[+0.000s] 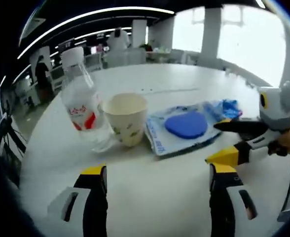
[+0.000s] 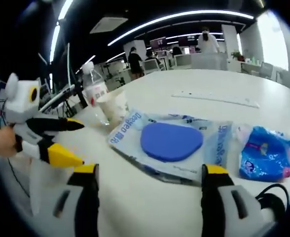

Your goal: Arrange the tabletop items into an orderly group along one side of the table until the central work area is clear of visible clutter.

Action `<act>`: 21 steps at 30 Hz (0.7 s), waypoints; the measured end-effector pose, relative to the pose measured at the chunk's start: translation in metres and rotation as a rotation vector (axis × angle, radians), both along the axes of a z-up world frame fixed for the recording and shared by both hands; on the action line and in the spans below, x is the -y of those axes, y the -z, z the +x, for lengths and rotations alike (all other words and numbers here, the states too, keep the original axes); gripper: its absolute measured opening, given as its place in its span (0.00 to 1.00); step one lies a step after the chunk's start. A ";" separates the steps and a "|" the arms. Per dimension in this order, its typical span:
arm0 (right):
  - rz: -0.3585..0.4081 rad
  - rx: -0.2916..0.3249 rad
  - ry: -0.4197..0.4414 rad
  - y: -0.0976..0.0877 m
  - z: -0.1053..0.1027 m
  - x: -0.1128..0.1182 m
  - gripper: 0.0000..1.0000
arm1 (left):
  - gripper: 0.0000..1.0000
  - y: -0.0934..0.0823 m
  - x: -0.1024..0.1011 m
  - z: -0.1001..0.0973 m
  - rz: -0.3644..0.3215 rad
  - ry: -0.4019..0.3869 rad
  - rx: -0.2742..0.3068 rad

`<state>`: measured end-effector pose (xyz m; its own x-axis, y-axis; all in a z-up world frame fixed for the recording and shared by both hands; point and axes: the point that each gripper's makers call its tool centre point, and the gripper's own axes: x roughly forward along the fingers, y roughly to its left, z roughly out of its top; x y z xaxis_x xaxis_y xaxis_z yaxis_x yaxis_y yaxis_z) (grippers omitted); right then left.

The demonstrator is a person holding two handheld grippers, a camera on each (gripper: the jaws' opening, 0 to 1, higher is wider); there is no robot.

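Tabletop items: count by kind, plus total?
Water bottle: 1
Paper cup: 1
Clear packet with a blue pad inside: 1
Blue wrapped pack: 1
Total: 4

All four sit close together on the white table, bottle touching the cup, the blue pack next to the packet. Both grippers are open, holding nothing.

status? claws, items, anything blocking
Left claw open, empty; right claw open, empty, nose toward the blue pad pack. Bottle, paper cup, pad pack, blue packet in a row on the table. Nothing blocking.
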<state>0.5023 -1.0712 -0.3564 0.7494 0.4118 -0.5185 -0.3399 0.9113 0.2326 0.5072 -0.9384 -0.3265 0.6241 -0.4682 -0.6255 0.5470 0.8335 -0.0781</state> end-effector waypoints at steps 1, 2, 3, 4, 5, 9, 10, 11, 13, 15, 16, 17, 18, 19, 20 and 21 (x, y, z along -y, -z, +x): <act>-0.001 0.000 -0.001 0.000 0.000 -0.001 0.87 | 0.81 -0.002 -0.006 -0.002 -0.007 -0.013 -0.005; -0.002 0.000 0.000 0.000 0.000 -0.001 0.87 | 0.82 -0.004 -0.010 -0.004 -0.011 -0.022 -0.006; -0.005 0.000 0.001 0.000 0.000 -0.001 0.88 | 0.82 -0.008 -0.015 -0.007 -0.010 -0.031 -0.001; -0.007 0.000 0.001 0.001 0.000 -0.001 0.88 | 0.82 -0.010 -0.019 -0.010 -0.010 -0.036 0.004; -0.013 0.001 -0.001 0.001 0.000 -0.001 0.88 | 0.83 -0.013 -0.025 -0.014 -0.012 -0.044 0.008; -0.046 0.012 -0.017 0.004 -0.001 -0.002 0.87 | 0.85 -0.020 -0.041 -0.031 -0.015 -0.048 0.019; -0.050 0.011 -0.021 0.005 -0.001 -0.001 0.88 | 0.86 -0.020 -0.043 -0.033 -0.015 -0.048 0.021; -0.048 0.011 -0.023 0.005 0.000 -0.001 0.88 | 0.87 -0.023 -0.049 -0.037 -0.010 -0.053 0.027; -0.049 0.008 -0.025 0.004 0.000 -0.003 0.89 | 0.88 -0.025 -0.058 -0.042 -0.013 -0.070 0.026; -0.047 0.008 -0.023 0.003 0.000 -0.003 0.90 | 0.89 -0.029 -0.066 -0.047 -0.016 -0.076 0.029; -0.043 0.007 -0.019 0.003 0.001 -0.003 0.90 | 0.90 -0.030 -0.068 -0.049 -0.014 -0.077 0.030; -0.038 0.006 -0.016 0.003 0.001 -0.002 0.90 | 0.90 -0.031 -0.070 -0.050 -0.011 -0.077 0.031; -0.029 0.001 -0.013 0.001 0.001 -0.002 0.90 | 0.90 -0.033 -0.074 -0.053 -0.009 -0.079 0.032; -0.023 -0.005 -0.014 0.000 0.002 -0.002 0.90 | 0.90 -0.034 -0.078 -0.055 -0.011 -0.084 0.028; -0.014 -0.021 -0.020 -0.001 0.002 -0.003 0.91 | 0.90 -0.034 -0.080 -0.056 -0.011 -0.087 0.026; -0.013 -0.034 -0.025 -0.002 0.001 -0.004 0.92 | 0.90 -0.036 -0.084 -0.058 -0.011 -0.093 0.025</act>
<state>0.5035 -1.0671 -0.3545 0.7208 0.4231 -0.5490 -0.3545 0.9057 0.2326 0.4492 -0.8543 -0.2906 0.6804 -0.4142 -0.6046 0.4693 0.8799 -0.0747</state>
